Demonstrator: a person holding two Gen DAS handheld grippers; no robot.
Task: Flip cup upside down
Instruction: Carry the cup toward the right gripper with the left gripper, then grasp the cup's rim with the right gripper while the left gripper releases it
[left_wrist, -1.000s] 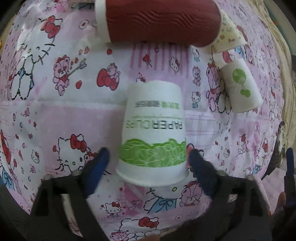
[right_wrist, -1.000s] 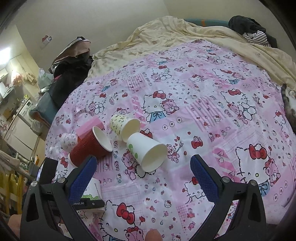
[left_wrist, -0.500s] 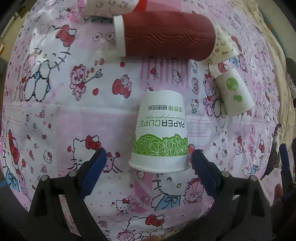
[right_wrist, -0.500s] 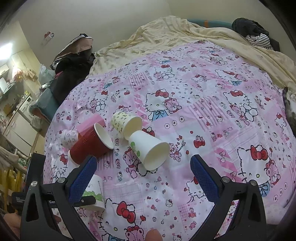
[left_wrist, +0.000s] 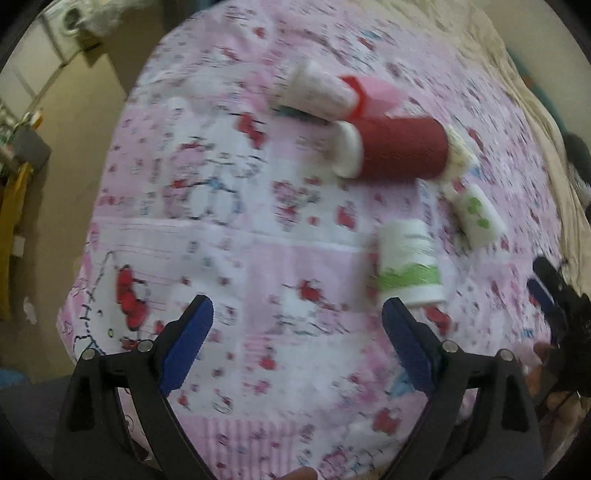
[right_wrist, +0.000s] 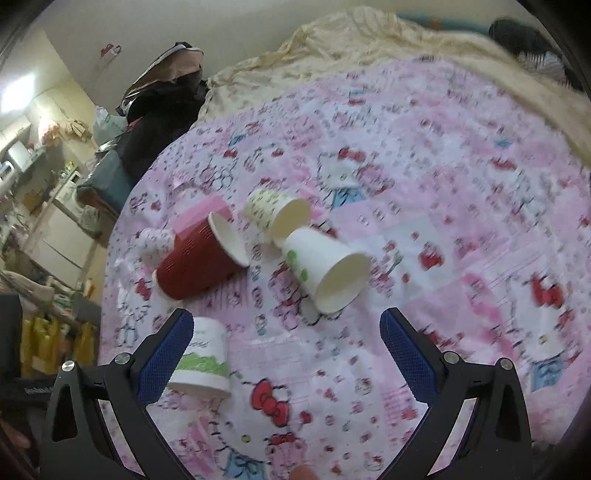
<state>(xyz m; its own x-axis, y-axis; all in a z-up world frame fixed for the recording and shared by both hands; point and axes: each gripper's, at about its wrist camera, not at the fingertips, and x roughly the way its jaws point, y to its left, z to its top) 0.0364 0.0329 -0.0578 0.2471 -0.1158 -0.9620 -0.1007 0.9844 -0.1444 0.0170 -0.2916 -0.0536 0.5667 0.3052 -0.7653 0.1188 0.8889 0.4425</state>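
Note:
A white paper cup with a green leaf band (left_wrist: 408, 267) stands upside down, rim on the pink bedspread; it also shows in the right wrist view (right_wrist: 201, 360). My left gripper (left_wrist: 297, 345) is open and empty, pulled back to the left of that cup. My right gripper (right_wrist: 286, 356) is open and empty above the bedspread; its left finger partly covers the same cup. A white cup with green dots (right_wrist: 325, 269) lies on its side just beyond the right gripper, mouth toward me.
A red ribbed cup (right_wrist: 201, 262) and a yellow patterned cup (right_wrist: 277, 212) lie on their sides further back, with a small pink-patterned cup (left_wrist: 317, 90) and a pink box (right_wrist: 201, 218). A cream blanket (right_wrist: 406, 40) covers the far bed. The bed edge is at the left.
My left gripper has drawn back and swung left, away from the upside-down green-band cup, which stays standing. The right gripper has moved slightly closer to the cups.

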